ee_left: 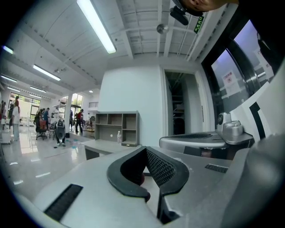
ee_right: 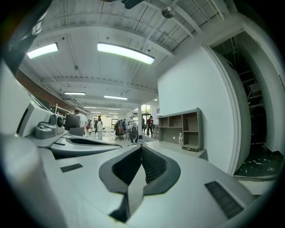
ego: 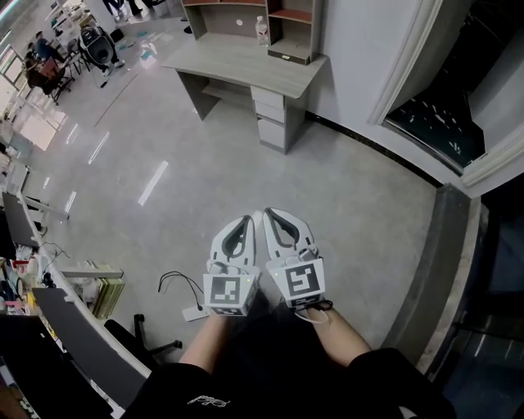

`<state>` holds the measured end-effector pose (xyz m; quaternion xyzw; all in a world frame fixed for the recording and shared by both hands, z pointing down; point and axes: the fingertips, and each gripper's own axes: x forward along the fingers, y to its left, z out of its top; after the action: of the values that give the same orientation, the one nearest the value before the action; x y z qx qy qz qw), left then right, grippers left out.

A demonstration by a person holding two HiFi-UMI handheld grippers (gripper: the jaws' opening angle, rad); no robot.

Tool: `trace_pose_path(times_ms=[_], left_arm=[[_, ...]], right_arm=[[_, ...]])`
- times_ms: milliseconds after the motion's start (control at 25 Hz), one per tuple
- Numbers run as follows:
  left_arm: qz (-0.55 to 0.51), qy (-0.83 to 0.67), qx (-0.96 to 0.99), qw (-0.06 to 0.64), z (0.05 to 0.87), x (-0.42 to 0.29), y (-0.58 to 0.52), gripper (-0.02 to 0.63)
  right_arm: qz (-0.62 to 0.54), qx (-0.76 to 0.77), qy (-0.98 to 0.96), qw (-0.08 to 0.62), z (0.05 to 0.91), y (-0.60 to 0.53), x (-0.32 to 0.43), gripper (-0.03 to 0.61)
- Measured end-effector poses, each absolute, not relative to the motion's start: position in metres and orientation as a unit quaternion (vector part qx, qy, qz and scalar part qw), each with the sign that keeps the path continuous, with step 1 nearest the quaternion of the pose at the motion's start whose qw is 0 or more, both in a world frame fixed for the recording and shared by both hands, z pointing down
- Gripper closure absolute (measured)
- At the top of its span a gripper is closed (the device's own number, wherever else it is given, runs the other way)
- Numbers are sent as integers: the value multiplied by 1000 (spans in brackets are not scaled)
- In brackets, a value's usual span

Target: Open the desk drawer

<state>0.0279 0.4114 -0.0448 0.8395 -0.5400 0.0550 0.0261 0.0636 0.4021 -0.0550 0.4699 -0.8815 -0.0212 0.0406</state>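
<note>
Since the desk and its drawers are well away at upper centre, the left gripper and right gripper are probably held closed and empty.

R hand-held gripper jaws closed, empty; desk w/ shelf ahead.

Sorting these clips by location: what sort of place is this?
Probably a large open office or lab hall: a desk with drawers and a shelf hutch against the wall, long ceiling strip lights, and people far across a polished floor.
</note>
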Motion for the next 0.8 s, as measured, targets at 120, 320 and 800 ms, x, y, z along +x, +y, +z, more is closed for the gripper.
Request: trace_pose_path(times_ms=[120,320,800], left_arm=[[62,-542,837,29,-37,16,395,609],[55,-535,842,36,-23,4,347,609],[58,-503,862,40,-21,-65,199,609]], right_arm=[[-15,469,-882,48,-45,389,54,572],[-12,475,-878,62,-31,350,41,572],[16,506,-859,80,-35,191,-29,572]])
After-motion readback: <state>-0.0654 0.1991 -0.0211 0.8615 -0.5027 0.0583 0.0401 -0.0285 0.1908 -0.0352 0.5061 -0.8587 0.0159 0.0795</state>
